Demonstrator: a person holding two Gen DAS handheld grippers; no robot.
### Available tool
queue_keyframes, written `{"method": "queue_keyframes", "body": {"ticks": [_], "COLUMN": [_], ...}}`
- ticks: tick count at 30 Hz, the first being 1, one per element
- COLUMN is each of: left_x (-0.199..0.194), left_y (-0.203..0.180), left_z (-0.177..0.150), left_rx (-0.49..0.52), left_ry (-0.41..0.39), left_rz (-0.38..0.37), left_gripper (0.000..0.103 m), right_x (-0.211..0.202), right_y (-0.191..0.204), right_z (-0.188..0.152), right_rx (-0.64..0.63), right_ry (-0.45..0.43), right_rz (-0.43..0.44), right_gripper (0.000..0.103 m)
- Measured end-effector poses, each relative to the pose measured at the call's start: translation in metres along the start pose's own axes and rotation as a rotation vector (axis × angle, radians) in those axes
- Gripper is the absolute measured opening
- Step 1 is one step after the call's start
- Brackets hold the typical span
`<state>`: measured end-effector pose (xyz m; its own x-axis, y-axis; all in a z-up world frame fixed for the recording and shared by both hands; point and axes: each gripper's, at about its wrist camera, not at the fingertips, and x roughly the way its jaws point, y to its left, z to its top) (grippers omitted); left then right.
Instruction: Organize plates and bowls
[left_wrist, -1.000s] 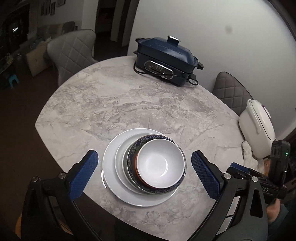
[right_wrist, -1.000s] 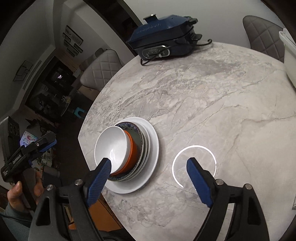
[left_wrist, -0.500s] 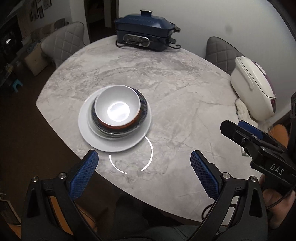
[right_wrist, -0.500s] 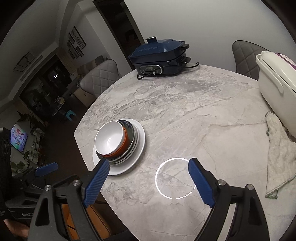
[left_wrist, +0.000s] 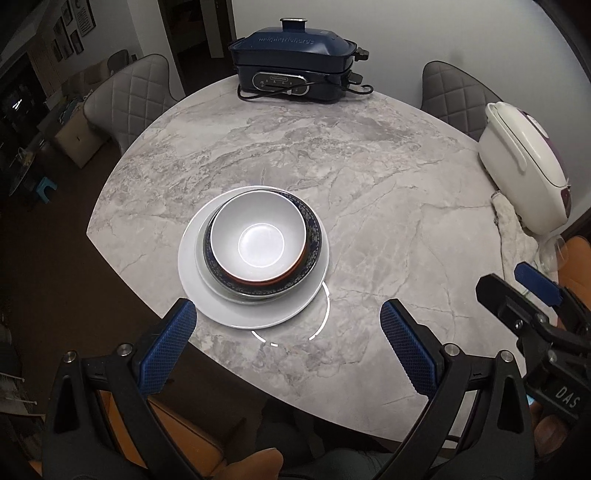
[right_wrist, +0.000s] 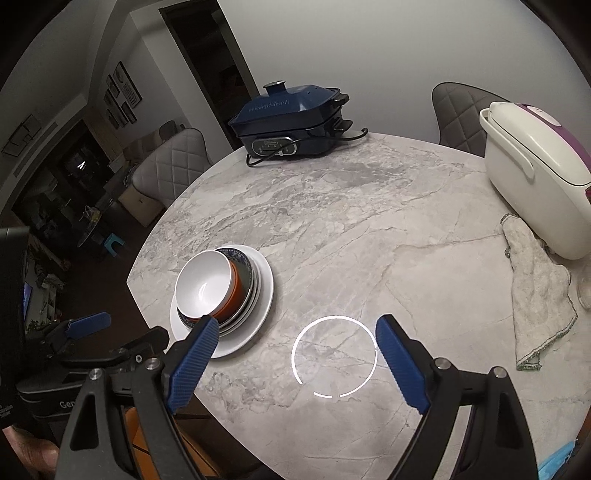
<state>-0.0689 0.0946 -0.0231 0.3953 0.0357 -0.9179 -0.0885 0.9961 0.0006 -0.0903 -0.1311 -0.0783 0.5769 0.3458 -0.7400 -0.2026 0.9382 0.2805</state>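
Sitting near the table's left edge is the stack: a white bowl (left_wrist: 258, 240) with an orange-red outside, nested in a dark blue patterned plate (left_wrist: 314, 236), over a smaller white plate (left_wrist: 207, 277), all on a wide white plate (left_wrist: 255, 314). My left gripper (left_wrist: 284, 328) hangs above the near rim of that plate, jaws spread wide with nothing between them. My right gripper (right_wrist: 293, 347) is just as wide apart and empty, over bare marble to the right of the stack, its left finger (right_wrist: 192, 362) overlapping the big plate's rim in view.

The marble table (left_wrist: 369, 206) has broad open room through the middle and right of the stack; its left edge runs close beside the plates. A dark blue electric cooker (left_wrist: 295, 66) stands at the far edge, a white rice cooker (left_wrist: 524, 170) at the right edge with a white cloth (right_wrist: 535, 291) in front of it.

Only the right wrist view shows the bowl's orange side (right_wrist: 234, 291) and the cloth's green hem; only the left shows the stack from straight above
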Motion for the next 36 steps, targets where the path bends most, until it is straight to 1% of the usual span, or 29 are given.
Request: {"method": "queue_keyframes", "body": {"ticks": [5,8,23,30,36], "left_x": [-0.003,-0.002,0.001,0.002,0.003], "left_y": [0.007,0.011,0.020,0.020,0.018], "left_z": [0.013,0.018,0.012,0.011,0.011], "left_rx": [-0.016,-0.025,-0.059,-0.056,-0.055], "left_ry": [-0.024,-0.021,-0.022,-0.022,-0.026], "left_rz": [-0.012,-0.017,0.006,0.008,-0.006], "left_gripper": [0.100,0.100,0.100,0.100,0.100], "right_x": [-0.002,-0.002,0.014,0.017,0.018], "right_y": [0.009,0.013,0.017,0.020,0.019], "right_z": [0.000,-0.002,-0.001,0.002,0.004], "right_rx": [-0.006,-0.005,0.009,0.004,0.007], "right_ry": [-0.005,0.001,0.066,0.070,0.069], "right_rz": [-0.033,-0.051,-0.117,-0.122,-0.132], "right_gripper": [0.089,0.089,0.089,0.089,0.089]}}
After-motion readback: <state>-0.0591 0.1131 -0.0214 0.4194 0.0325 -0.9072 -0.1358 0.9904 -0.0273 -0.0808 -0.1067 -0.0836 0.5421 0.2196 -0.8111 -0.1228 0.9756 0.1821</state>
